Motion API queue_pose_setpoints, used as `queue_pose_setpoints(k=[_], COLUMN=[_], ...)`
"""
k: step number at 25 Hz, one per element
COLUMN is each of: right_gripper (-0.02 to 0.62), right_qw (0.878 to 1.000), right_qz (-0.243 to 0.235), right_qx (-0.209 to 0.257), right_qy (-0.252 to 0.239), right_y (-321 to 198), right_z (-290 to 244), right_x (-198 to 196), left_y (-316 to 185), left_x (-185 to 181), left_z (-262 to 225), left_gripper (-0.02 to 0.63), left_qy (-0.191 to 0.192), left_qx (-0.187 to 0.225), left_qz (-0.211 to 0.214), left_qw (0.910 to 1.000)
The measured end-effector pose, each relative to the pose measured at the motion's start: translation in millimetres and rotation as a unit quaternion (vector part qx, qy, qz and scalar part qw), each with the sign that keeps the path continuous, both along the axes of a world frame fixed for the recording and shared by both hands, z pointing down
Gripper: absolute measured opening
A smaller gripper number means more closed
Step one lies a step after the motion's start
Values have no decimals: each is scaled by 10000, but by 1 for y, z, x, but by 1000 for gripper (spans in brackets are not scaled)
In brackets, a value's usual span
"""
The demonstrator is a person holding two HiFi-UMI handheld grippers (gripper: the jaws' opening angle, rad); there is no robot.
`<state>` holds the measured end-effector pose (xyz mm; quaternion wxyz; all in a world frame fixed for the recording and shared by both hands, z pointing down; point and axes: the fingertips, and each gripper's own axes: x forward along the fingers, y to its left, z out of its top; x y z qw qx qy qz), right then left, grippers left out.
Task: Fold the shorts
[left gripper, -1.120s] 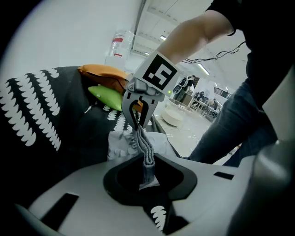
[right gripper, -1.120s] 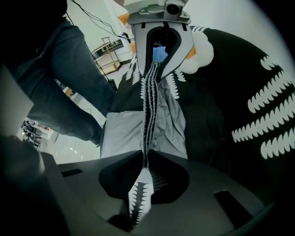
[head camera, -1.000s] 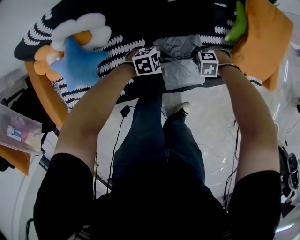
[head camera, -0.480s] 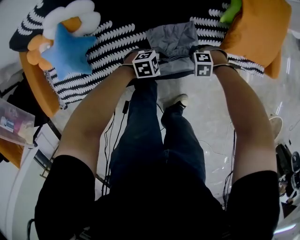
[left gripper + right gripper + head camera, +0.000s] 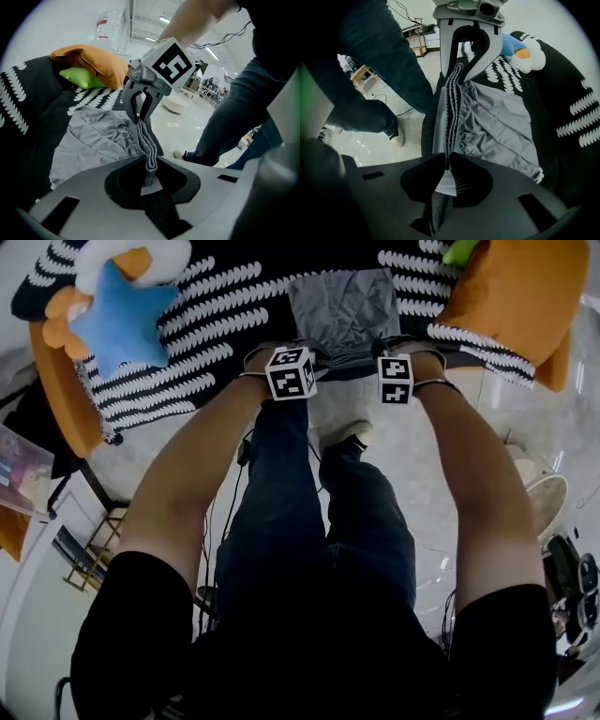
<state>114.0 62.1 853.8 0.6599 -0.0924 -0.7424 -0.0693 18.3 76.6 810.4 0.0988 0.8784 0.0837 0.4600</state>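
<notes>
Nearer now: you're dragging the shorts [image 5: 342, 310] back; left claw [image 5: 149, 174] and right claw [image 5: 446, 176] are both clamping the waistband [image 5: 147, 145], legs trailing straight away from you.

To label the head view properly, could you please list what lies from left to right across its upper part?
blue star plush → left gripper → grey shorts → right gripper → orange cushion
</notes>
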Motion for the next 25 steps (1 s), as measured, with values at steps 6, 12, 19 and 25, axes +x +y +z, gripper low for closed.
queue_pose_setpoints(k=[6,12,19,25], right_gripper=[111,220,221,216], right_qw=[9984,9898,9554,9173], right_qz=[506,1201,2612,3487], right_qx=[-250,-765,-1259,-1313], right_qy=[60,99,-557,-1406], right_y=[20,45,60,42], right_z=[8,-9,-88,-187], right_x=[7,26,34,24], left_y=[21,36,19,-22], left_x=[4,-9,-24,-29], left_z=[18,13,-54,-150], left_gripper=[144,189,192,190], left_qy=[-454,-823,-736,-426], left_qx=[-47,-390,-546,-313], left_qz=[-46,-221,-959,-1753], left_qw=[9989,9956,9912,9831])
